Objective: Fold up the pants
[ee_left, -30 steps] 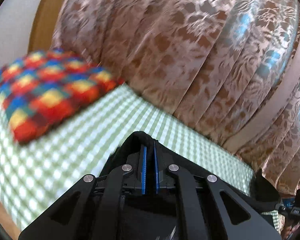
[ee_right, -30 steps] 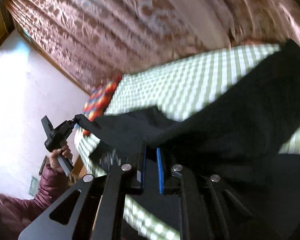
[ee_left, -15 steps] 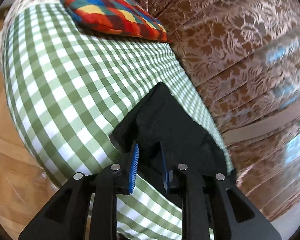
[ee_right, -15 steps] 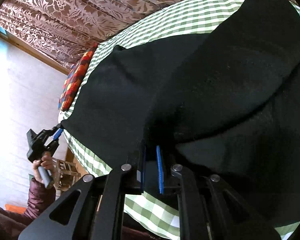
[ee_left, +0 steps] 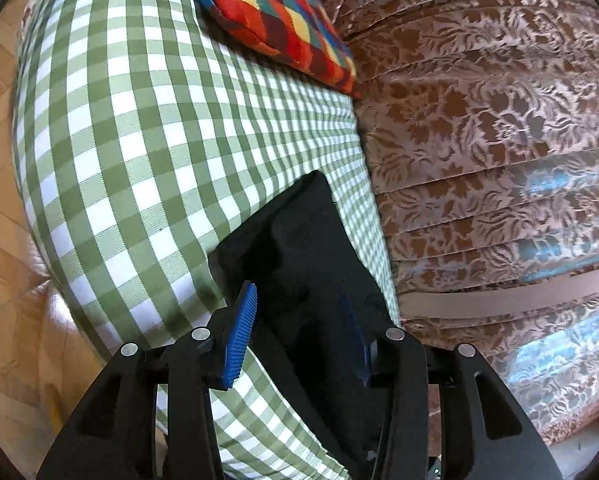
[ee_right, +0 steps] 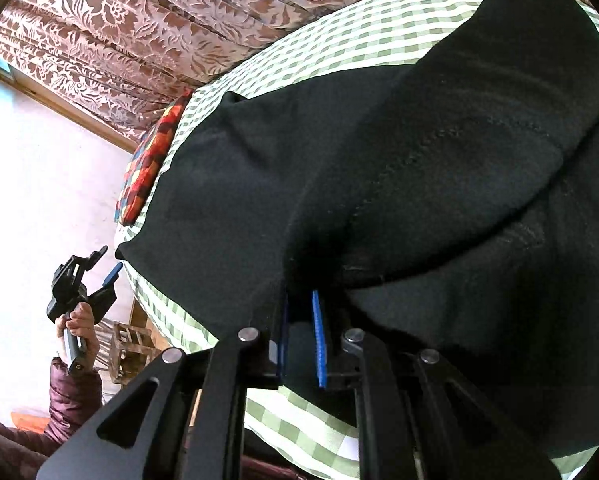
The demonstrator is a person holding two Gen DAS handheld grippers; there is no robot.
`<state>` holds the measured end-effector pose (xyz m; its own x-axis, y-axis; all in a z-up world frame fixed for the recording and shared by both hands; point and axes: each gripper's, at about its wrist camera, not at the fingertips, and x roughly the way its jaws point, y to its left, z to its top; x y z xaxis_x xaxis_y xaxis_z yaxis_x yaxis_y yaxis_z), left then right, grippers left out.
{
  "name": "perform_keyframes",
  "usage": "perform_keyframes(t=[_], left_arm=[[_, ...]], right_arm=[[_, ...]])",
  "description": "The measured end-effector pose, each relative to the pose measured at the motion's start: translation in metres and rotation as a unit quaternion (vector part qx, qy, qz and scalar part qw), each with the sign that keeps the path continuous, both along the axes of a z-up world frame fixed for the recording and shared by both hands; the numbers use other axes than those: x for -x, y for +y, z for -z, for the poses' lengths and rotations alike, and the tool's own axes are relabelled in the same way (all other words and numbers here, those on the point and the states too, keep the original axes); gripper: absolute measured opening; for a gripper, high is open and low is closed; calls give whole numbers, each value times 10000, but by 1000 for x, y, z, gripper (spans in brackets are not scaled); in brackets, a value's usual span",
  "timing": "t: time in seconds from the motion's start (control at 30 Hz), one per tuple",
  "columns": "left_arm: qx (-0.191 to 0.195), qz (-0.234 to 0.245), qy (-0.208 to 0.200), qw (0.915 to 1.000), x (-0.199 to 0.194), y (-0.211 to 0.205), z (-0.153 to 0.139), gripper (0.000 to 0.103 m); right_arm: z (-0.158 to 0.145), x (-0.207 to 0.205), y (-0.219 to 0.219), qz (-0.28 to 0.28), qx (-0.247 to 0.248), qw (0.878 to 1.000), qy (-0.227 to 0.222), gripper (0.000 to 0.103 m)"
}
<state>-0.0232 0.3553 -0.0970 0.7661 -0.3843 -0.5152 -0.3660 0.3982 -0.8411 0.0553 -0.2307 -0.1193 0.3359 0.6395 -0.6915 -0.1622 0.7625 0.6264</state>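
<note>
- The black pants [ee_right: 379, 168] lay spread on a bed with a green and white checked sheet [ee_left: 139, 140].
- In the right wrist view, one part of the pants was folded over another part, and a curved edge with a seam ran across the top layer.
- The left gripper [ee_left: 299, 330] had its blue fingers [ee_left: 241, 332] spread wide apart. They held nothing.
- The end of the pants [ee_left: 311, 264] lay flat on the sheet between and just past those fingers, near the edge of the bed.
- In the right wrist view, the left gripper [ee_right: 107, 276] was off the bed, just beside a corner of the pants but not touching it. A hand [ee_right: 81, 322] in a dark red sleeve held its handle.
- The right gripper [ee_right: 301, 336] had its blue fingers [ee_right: 319, 340] close together, with a small gap between them. Black cloth hung right at the tips and some dark cloth showed in the gap, but I could not tell if they pinched it.
- A bright pillow [ee_left: 275, 20] in red, blue and yellow sat at the far end of the bed, well apart from the pants.
- A brown curtain [ee_left: 479, 140] with a leaf pattern hung along the far side of the bed.
- A wood floor [ee_left: 3, 240] showed beside the bed.
- A small wooden crate [ee_right: 129, 346] stood on the floor near the hand.
</note>
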Motion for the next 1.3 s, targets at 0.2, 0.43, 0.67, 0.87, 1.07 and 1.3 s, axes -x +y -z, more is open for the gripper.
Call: perform_keyframes(t=[0.2,0.43,0.67,0.87,1.07,1.3], left_arm=[[-296,111,752,9967,-38,-12,3,42],[-1107,235,215,9933,-87,-21,-44,6],[-1915,866,-762,9747,-95,-36,-71,6],[-1829,769,328,9796,-53,-8,12,6],[-1380,564,287,9884,-33,3,26,11],[-1898,-209,630,9796,-12,17,-8,34]], right_arm=[[-2,2,-1,-9,-46,10000,-59,10],[-24,-5,-3,-30,-177,9992,-356,7],[-38,18,-2,-443,-19,9969,-654,7],[1,36,5,-559,295,9978,-193,7],[3,34,8,-611,443,9970,-193,7],[5,27,1,-608,215,9979,-101,11]])
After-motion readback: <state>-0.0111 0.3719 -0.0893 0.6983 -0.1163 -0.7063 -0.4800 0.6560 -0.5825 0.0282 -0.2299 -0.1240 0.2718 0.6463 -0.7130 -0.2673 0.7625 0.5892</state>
